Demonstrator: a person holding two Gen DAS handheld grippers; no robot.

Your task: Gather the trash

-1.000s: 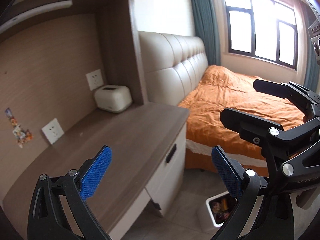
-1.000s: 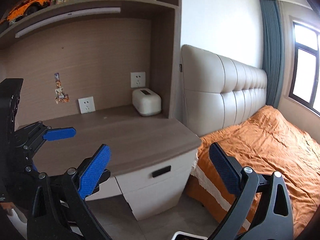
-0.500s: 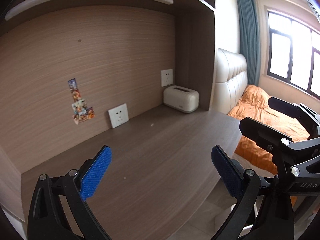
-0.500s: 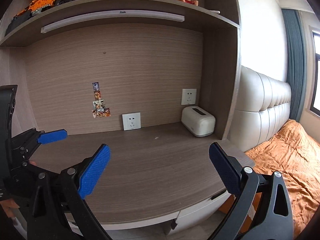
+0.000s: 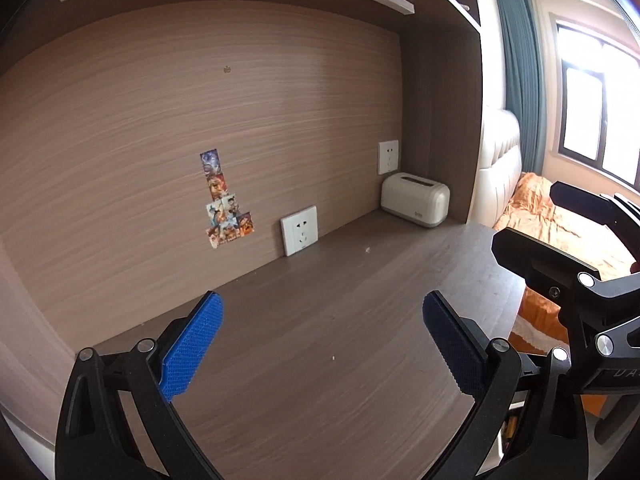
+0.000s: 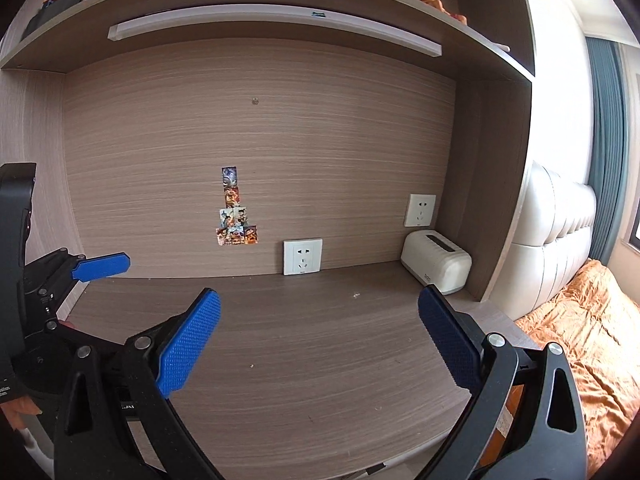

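Left gripper point(image 5: 322, 344) and right gripper point(image 6: 318, 342) hover over the desk point(image 6: 320, 344), jaws spread, holding nothing; 2 pale specks point(image 6: 355, 294), possibly crumbs.

**Quick count of the desk nook**

Two sockets point(image 6: 302, 257) point(image 6: 419, 210) on the back panel, one white box point(image 6: 436, 267) in the desk's back right corner, one light bar point(image 6: 276, 26) under the shelf, two tiny crumbs point(image 6: 355, 294) point(image 6: 251, 365) on the desk point(image 6: 320, 380). One sticker cluster point(image 6: 236, 210), five or so.
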